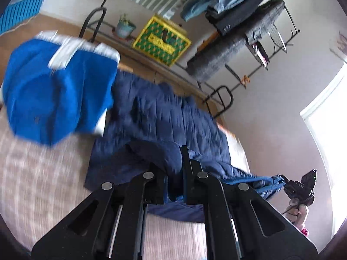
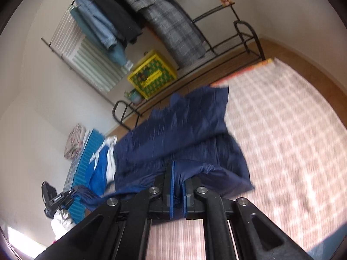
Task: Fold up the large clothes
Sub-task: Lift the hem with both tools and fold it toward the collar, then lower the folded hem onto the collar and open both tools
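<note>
Both views blurred and tilted; detail limited.

Navy garment [image 1: 164,117] is lifted at its near edge, the rest draped down onto the checked bed [image 2: 282,140]. Left tool [image 1: 173,173] is clamped on a bunched fold of that edge; right tool [image 2: 177,186] is clamped on the same edge further along, cloth pinched between blue-padded jaws. In the left view the right tool shows at the far end of the edge, cloth taut between the two.

Handling (judgement): quilted, soft, limp, fairly light; looks smooth, so it may slide out of a shallow pinch. It sags between grips and will not hold a crease unaided. Best hold is at corners or a seamed edge, with the fold deep in the jaws.

Room: a bright blue garment [image 1: 54,91] with white trim lies just beside the navy one, possibly overlapping; cannot tell. Open bedspread lies on the other side of the navy one. The garment's far end reaches about to the bed's far edge, with wood floor [image 2: 282,49] beyond. A rack [image 2: 216,32] with hanging clothes and a yellow crate [image 2: 151,73] stand well apart.
</note>
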`<move>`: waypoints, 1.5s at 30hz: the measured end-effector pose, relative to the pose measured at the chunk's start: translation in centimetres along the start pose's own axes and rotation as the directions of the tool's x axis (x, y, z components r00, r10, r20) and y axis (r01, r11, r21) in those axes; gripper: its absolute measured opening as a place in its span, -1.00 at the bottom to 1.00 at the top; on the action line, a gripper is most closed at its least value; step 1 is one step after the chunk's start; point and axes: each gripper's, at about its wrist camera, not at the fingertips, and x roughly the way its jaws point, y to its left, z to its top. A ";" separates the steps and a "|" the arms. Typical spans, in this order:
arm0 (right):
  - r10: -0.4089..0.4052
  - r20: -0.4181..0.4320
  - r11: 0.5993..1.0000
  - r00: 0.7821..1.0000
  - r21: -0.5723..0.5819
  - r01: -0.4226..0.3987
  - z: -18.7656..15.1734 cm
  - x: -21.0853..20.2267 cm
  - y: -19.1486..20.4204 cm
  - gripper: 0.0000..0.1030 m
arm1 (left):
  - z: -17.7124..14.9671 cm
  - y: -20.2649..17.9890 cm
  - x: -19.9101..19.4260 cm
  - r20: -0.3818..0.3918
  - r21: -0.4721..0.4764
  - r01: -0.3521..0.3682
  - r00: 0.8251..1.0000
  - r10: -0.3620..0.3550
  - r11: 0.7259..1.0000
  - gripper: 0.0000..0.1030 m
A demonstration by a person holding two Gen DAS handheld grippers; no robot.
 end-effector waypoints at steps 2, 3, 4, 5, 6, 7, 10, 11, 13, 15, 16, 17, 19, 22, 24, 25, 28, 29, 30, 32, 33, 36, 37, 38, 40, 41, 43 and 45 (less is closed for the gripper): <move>-0.018 0.022 1.000 1.000 -0.012 0.018 2.3 1.4 0.8 -0.95 | 2.2 -0.6 1.2 0.024 0.017 -0.016 1.000 0.016 1.000 -0.87; -0.028 0.028 0.999 0.999 -0.022 0.028 3.8 2.6 1.3 -0.95 | 3.1 -0.8 1.7 0.031 0.023 -0.021 0.999 0.020 1.000 -0.87; -0.038 0.031 0.999 0.999 -0.027 0.039 4.9 3.5 1.6 -0.95 | 4.4 -1.2 2.7 0.042 0.040 -0.039 0.998 0.037 0.998 -0.87; -0.052 0.034 0.998 0.998 -0.031 0.053 5.9 4.4 1.9 -0.95 | 5.3 -1.5 3.4 0.050 0.058 -0.057 0.997 0.054 0.997 -0.87; -0.071 0.037 0.997 0.997 -0.040 0.072 7.3 5.8 2.3 -0.95 | 6.0 -1.8 4.0 0.056 0.073 -0.072 0.996 0.068 0.995 -0.87; -0.085 0.041 0.995 0.996 -0.051 0.087 8.1 6.7 2.5 -0.95 | 7.0 -2.1 5.1 0.062 0.085 -0.086 0.995 0.081 0.993 -0.88; -0.119 0.064 0.990 0.991 -0.063 0.123 11.5 9.9 3.2 -0.96 | 10.0 -2.7 8.2 0.077 0.107 -0.126 0.990 0.118 0.986 -0.88; -0.126 0.073 0.990 0.989 -0.059 0.130 12.6 10.9 3.2 -0.96 | 10.8 -2.7 9.0 0.083 0.106 -0.132 0.989 0.123 0.986 -0.88; -0.140 0.087 0.988 0.986 -0.061 0.145 14.4 12.8 3.2 -0.96 | 12.6 -2.4 11.3 0.092 0.100 -0.153 0.985 0.144 0.983 -0.88; -0.165 0.096 0.983 0.982 -0.067 0.172 16.0 15.0 3.0 -0.96 | 14.1 -2.1 13.4 0.087 0.091 -0.165 0.984 0.157 0.982 -0.88; -0.172 0.095 0.982 0.981 -0.068 0.179 16.4 15.8 2.8 -0.96 | 14.9 -1.8 14.9 0.080 0.083 -0.173 0.983 0.166 0.981 -0.88; -0.181 0.091 0.980 0.979 -0.069 0.188 17.0 16.9 2.6 -0.96 | 15.4 -1.4 16.1 0.074 0.078 -0.182 0.982 0.177 0.980 -0.88; -0.210 0.078 0.974 0.975 -0.070 0.215 17.8 19.6 1.8 -0.96 | 16.4 -0.4 18.9 0.056 0.075 -0.210 0.977 0.206 0.975 -0.88; -0.240 0.056 0.967 0.969 -0.068 0.244 18.3 23.2 0.4 -0.96 | 17.1 0.9 23.2 0.029 0.083 -0.253 0.967 0.251 0.964 -0.88; -0.263 0.041 0.962 0.964 -0.065 0.265 18.6 25.9 -0.7 -0.96 | 17.2 1.6 25.4 0.016 0.093 -0.277 0.961 0.277 0.956 -0.88; -0.274 0.036 0.959 0.961 -0.066 0.276 18.6 27.0 -1.3 -0.96 | 17.1 1.9 26.4 0.012 0.099 -0.290 0.957 0.290 0.952 -0.88; -0.305 0.022 0.949 0.952 -0.071 0.306 18.8 29.9 -2.8 -0.96 | 17.2 3.0 29.0 0.006 0.102 -0.321 0.947 0.322 0.942 -0.88; -0.311 0.017 0.948 0.950 -0.072 0.311 18.9 30.7 -3.3 -0.96 | 17.1 3.3 29.7 0.002 0.102 -0.329 0.944 0.331 0.939 -0.88; -0.320 0.011 0.944 0.947 -0.073 0.320 19.0 31.6 -3.9 -0.96 | 17.0 3.6 30.4 -0.004 0.102 -0.339 0.940 0.341 0.935 -0.88; -0.335 0.002 0.939 0.942 -0.083 0.334 18.9 32.9 -4.7 -0.96 | 16.8 4.2 31.6 -0.010 0.109 -0.356 0.933 0.359 0.928 -0.88; -0.341 -0.001 0.936 0.940 -0.087 0.340 18.8 33.4 -4.9 -0.96 | 16.8 4.5 32.2 -0.010 0.113 -0.365 0.929 0.369 0.924 -0.88; -0.360 -0.012 0.928 0.933 -0.109 0.356 18.8 35.2 -5.7 -0.96 | 16.6 4.9 33.3 -0.010 0.129 -0.390 0.919 0.394 0.912 -0.88; -0.367 -0.014 0.924 0.930 -0.120 0.363 18.8 35.9 -5.9 -0.96 | 16.5 5.0 33.8 -0.007 0.136 -0.400 0.914 0.405 0.906 -0.88; -0.375 -0.022 0.921 0.927 -0.126 0.370 18.8 36.5 -6.1 -0.96 | 16.4 5.2 34.3 -0.004 0.140 -0.412 0.909 0.417 0.900 -0.88; -0.390 -0.039 0.914 0.920 -0.137 0.382 18.5 37.6 -6.4 -0.96 | 16.1 5.7 35.0 -0.015 0.142 -0.427 0.901 0.433 0.893 -0.86; -0.394 -0.045 0.912 0.918 -0.143 0.384 18.4 37.9 -6.5 -0.95 | 16.0 5.8 35.3 -0.023 0.145 -0.429 0.899 0.437 0.892 -0.86; -0.390 -0.058 0.911 0.919 -0.169 0.376 18.1 38.4 -6.5 -0.85 | 15.7 5.8 35.7 -0.033 0.171 -0.433 0.895 0.444 0.885 -0.85; -0.374 -0.063 0.918 0.925 -0.165 0.360 18.2 38.2 -6.5 -0.73 | 15.9 5.7 35.4 -0.046 0.165 -0.423 0.899 0.435 0.891 -0.79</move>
